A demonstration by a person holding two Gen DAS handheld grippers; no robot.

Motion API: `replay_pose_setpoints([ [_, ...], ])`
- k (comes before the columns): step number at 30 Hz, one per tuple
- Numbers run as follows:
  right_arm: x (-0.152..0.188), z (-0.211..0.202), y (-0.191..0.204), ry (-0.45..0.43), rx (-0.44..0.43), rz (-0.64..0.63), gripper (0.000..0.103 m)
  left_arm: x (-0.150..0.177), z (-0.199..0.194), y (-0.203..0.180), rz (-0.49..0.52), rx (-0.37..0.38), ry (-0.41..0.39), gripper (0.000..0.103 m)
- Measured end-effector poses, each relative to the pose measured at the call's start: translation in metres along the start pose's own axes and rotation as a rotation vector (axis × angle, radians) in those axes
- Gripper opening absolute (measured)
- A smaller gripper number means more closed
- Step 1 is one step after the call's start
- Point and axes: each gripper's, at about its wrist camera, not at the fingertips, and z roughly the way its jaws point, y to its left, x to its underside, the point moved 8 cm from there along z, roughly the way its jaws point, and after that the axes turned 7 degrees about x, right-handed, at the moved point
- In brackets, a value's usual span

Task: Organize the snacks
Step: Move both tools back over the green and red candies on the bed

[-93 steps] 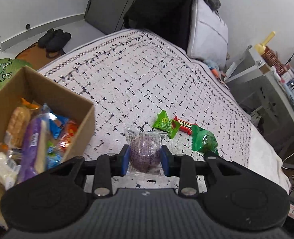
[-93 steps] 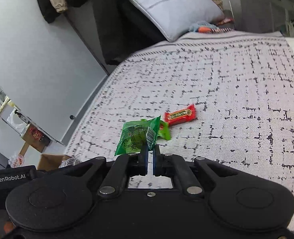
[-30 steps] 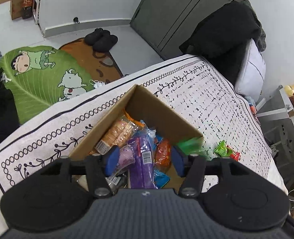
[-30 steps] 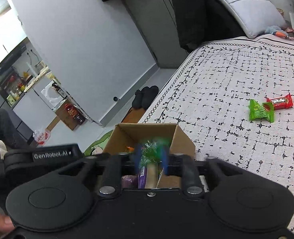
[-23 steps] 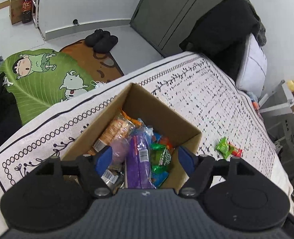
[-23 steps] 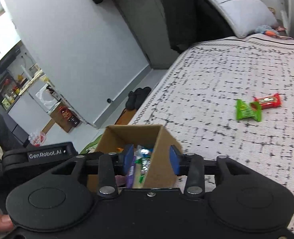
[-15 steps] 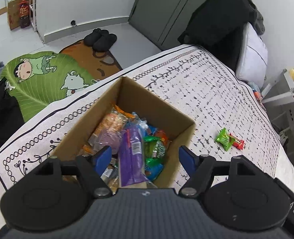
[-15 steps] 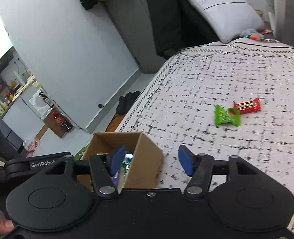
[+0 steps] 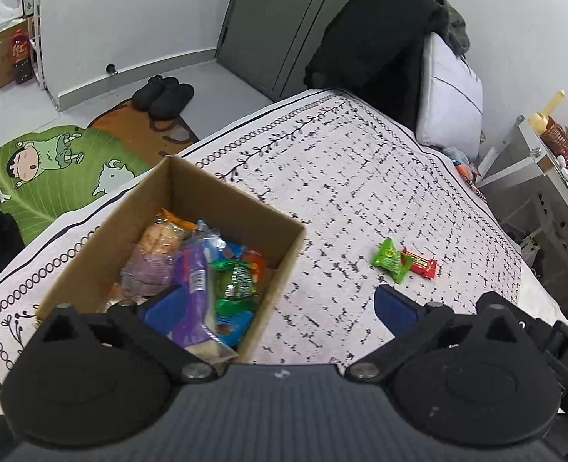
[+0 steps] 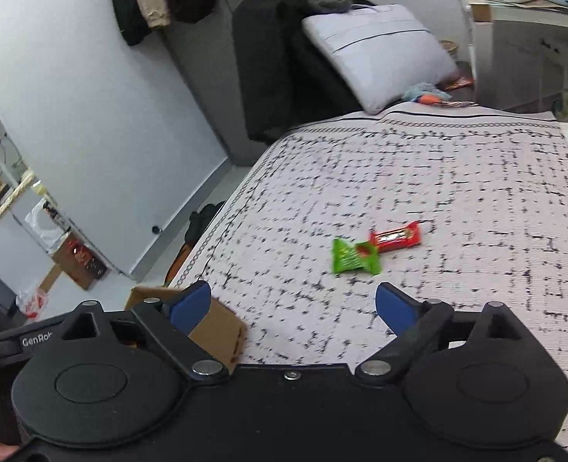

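Snacks fill a cardboard box that sits on a bed covered in a white, black-flecked spread. In the left wrist view we look down into the box: a long purple packet lies with its long axis running from us toward the far wall, a green packet just to its right, a purple bun in clear wrap to its left. Our left gripper hangs above the box's near right corner, its blue fingers spread wide and holding nothing; the left one is over the packets, the right one over bare bedspread.

Two more snacks lie on the bed, well apart from the box: a bright green packet touching a red bar, whose long axis runs left to right. In the right wrist view they sit ahead of our right gripper, roughly between its fingers, which are also spread wide and empty.
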Motion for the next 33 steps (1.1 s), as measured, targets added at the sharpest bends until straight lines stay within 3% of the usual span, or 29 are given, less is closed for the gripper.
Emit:
replay_pose_setpoints([
  [11,-0.003,0.003,-0.050,-0.010,0.121,-0.016,0.098,0.009,0.014,-0.040,0.056,-0.023,-0.019,0.103],
  [19,-0.008,0.008,-0.069,-0.009,0.098,-0.014,0.098,0.014,0.030,-0.061,0.059,0.006,0.007,0.103],
  [22,-0.009,0.013,-0.080,0.002,0.104,0.008,0.103,0.014,0.036,-0.069,0.079,-0.002,0.009,0.103],
  [33,-0.011,0.039,-0.107,0.042,0.107,0.056,0.103,0.019,0.075,-0.084,0.070,-0.015,0.056,0.103],
])
